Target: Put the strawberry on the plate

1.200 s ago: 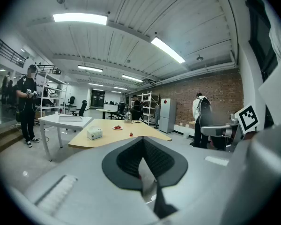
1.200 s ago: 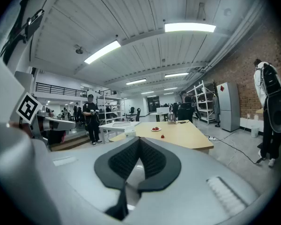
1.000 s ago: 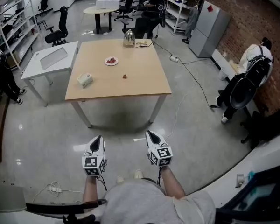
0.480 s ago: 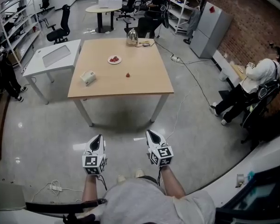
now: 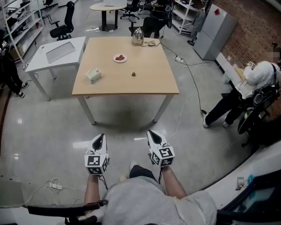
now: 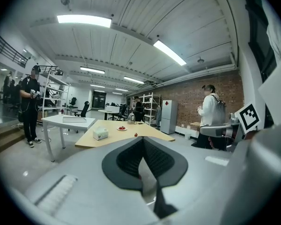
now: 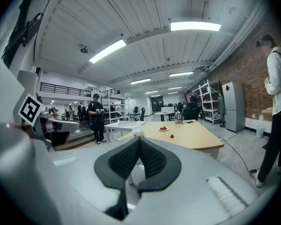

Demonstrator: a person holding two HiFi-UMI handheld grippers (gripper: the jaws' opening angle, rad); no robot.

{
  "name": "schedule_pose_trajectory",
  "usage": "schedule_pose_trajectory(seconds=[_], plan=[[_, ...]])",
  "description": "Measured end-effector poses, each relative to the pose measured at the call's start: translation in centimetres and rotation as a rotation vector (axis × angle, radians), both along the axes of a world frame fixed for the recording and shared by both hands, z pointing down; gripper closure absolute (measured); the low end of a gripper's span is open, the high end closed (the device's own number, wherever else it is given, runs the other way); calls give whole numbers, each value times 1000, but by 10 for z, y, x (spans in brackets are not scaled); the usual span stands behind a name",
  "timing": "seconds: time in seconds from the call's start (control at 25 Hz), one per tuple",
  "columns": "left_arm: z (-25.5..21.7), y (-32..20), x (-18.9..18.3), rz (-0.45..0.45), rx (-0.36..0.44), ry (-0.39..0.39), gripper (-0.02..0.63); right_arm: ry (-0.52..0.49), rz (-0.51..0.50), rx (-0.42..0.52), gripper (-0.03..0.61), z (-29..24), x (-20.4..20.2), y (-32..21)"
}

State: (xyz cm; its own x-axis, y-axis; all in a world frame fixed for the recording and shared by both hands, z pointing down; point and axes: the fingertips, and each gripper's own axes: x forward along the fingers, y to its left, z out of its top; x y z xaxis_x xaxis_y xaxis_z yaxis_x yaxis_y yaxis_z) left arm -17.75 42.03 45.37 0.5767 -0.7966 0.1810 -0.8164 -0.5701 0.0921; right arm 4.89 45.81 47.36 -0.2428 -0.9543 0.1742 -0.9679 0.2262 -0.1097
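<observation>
A single red strawberry [image 5: 133,73] lies on the wooden table [image 5: 145,86], a little nearer than a small white plate [image 5: 120,58] that holds red berries. Both grippers are over the floor, well short of the table. My left gripper [image 5: 100,138] and right gripper [image 5: 151,134] point toward it, both shut with nothing between the pads. In the left gripper view the strawberry [image 6: 136,135] and plate [image 6: 122,129] show small above the shut left gripper [image 6: 143,139]. The right gripper view shows the strawberry [image 7: 172,136] and plate [image 7: 163,129] beyond the shut right gripper [image 7: 139,139].
A white tissue box [image 5: 93,75] sits on the table's left part and a metal kettle [image 5: 138,36] at its far edge. A white desk [image 5: 56,55] stands to the left. A person [image 5: 246,90] stands at the right; cables [image 5: 189,86] cross the floor.
The table has come nearer and lower in the head view. The person at the right has risen from sitting and stepped left. Both grippers keep their places in the view, still shut.
</observation>
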Motion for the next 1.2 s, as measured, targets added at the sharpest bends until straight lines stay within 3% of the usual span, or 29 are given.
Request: schedule_pose_trajectory(seconds=[0.32,0.64,1.2], plan=[[4,-33,-14,-42,-18,5,594,6,-45,-5,572,2,-12,-44],[2,-105,-18,-59,-19,-14,594,-21,-30,4,572,6,-4,-124],[7,-228,21,-26,-12,-51,594,-29,-9,-10,572,23,29,-241]])
